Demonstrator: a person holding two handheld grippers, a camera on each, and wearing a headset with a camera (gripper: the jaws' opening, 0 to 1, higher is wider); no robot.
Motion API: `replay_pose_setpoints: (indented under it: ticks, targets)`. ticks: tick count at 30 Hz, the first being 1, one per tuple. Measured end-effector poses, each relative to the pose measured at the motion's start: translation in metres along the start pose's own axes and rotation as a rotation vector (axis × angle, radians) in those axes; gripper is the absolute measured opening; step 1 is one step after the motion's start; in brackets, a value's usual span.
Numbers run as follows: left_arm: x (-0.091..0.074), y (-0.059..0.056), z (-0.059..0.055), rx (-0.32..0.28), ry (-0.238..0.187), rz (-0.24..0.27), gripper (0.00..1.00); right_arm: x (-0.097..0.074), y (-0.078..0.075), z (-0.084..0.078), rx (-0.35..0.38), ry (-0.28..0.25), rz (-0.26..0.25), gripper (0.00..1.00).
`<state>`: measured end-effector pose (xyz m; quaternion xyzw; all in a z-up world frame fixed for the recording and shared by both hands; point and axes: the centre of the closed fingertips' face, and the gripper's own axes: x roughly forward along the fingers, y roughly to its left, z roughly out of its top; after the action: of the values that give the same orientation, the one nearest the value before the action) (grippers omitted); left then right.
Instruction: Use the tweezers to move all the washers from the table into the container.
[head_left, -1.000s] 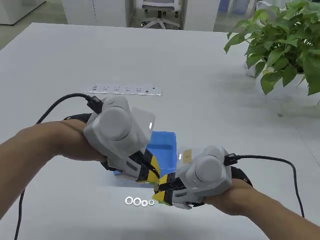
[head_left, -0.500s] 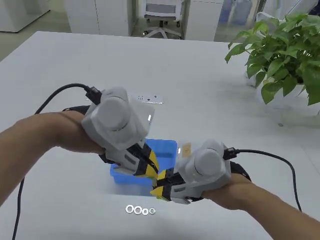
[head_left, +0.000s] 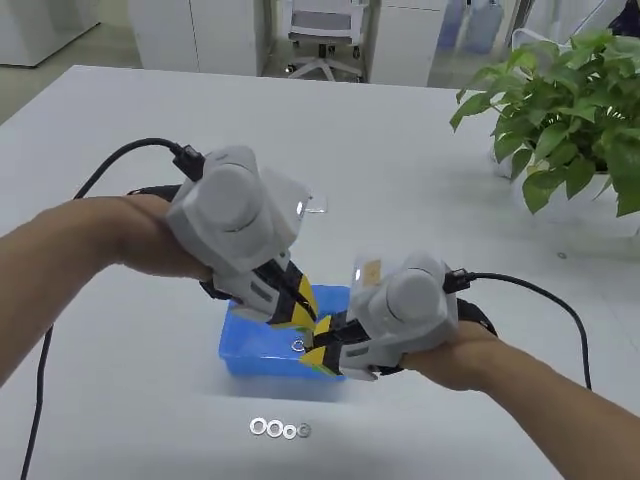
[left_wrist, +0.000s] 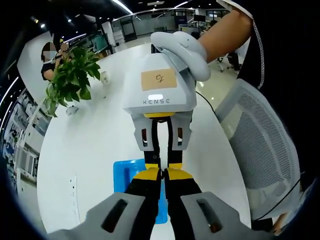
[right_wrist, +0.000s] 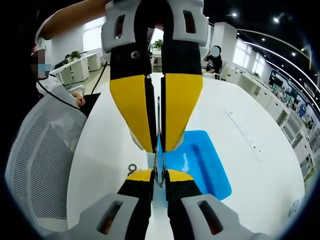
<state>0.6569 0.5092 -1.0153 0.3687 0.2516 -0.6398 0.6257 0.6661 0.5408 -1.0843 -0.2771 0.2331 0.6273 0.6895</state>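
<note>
Left claw (head_left: 298, 312): closed on the tweezers (right_wrist: 159, 142), with its tips held over the container (head_left: 245, 352).
Right claw (head_left: 322, 356): closed on the same tweezers and set tip to tip against the left claw.
Washers (head_left: 279, 429): laid in a short row on the surface (head_left: 420, 190), near the container's front wall.
Container: blue, set under both claws.

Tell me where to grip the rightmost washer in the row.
Likely the free right edge of the rightmost washer, from above: one tip of the tweezers in its hole, one outside. It lies flat on the table, other washers close on its left.
</note>
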Motion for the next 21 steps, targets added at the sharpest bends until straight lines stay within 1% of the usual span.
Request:
replay_pose_setpoints:
  ticks: [8, 14, 21]
  targets:
    - [0.001, 0.015, -0.002, 0.007, 0.004, 0.012, 0.07, 0.001, -0.016, 0.000, 0.009, -0.012, -0.017, 0.10]
    - [0.005, 0.020, -0.005, 0.003, 0.004, 0.012, 0.07, 0.005, -0.022, -0.004, 0.016, -0.012, -0.021, 0.10]
    - [0.012, 0.029, -0.013, 0.004, 0.010, 0.009, 0.07, 0.010, -0.029, -0.011, 0.025, -0.008, -0.022, 0.10]
